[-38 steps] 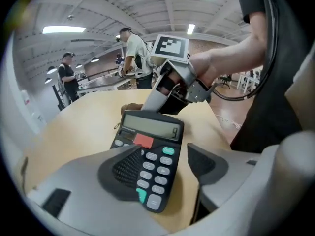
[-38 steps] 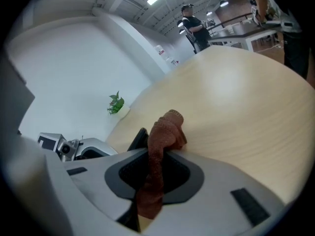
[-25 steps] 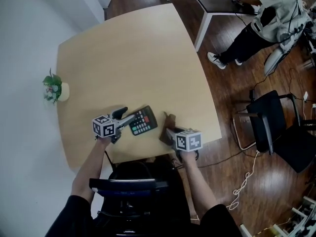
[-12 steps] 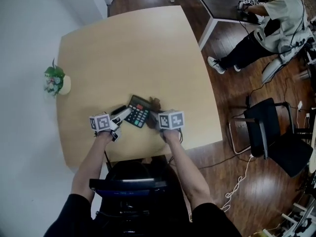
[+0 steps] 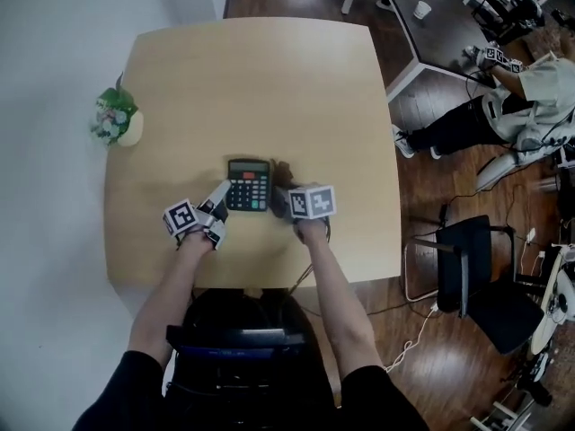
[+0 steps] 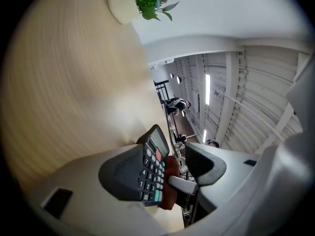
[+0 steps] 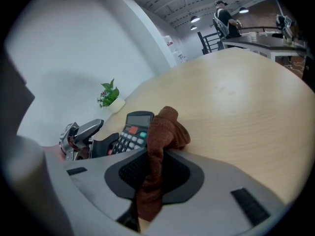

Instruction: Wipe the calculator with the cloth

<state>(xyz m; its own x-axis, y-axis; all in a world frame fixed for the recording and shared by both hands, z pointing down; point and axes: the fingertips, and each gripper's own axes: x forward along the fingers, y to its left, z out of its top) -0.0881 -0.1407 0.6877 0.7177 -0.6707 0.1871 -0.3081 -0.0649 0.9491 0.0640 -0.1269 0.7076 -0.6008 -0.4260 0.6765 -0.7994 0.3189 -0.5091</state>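
A black calculator (image 5: pixel 249 185) lies face up on the tan table (image 5: pixel 252 79), keys toward me. My left gripper (image 5: pixel 216 206) is rolled on its side at the calculator's near left corner. Its jaws have just been closing. In the left gripper view the calculator (image 6: pixel 151 166) lies against one pad, and the other pad (image 6: pixel 205 163) stands apart from it. My right gripper (image 5: pixel 286 194) is shut on a brown cloth (image 5: pixel 279 178), which touches the calculator's right edge. The bunched cloth (image 7: pixel 162 132) sticks up out of the right jaws beside the calculator (image 7: pixel 132 131).
A small potted plant (image 5: pixel 117 119) stands at the table's left edge. Right of the table are a dark desk (image 5: pixel 440 16), a person (image 5: pixel 530 106) beside it, a black chair (image 5: pixel 463 259) and cables on the wooden floor. The table's front edge is near my arms.
The calculator has turned from slanted to square with the table. The left gripper has rolled onto its side beside it. The right gripper has carried the cloth left, up to the calculator's right edge.
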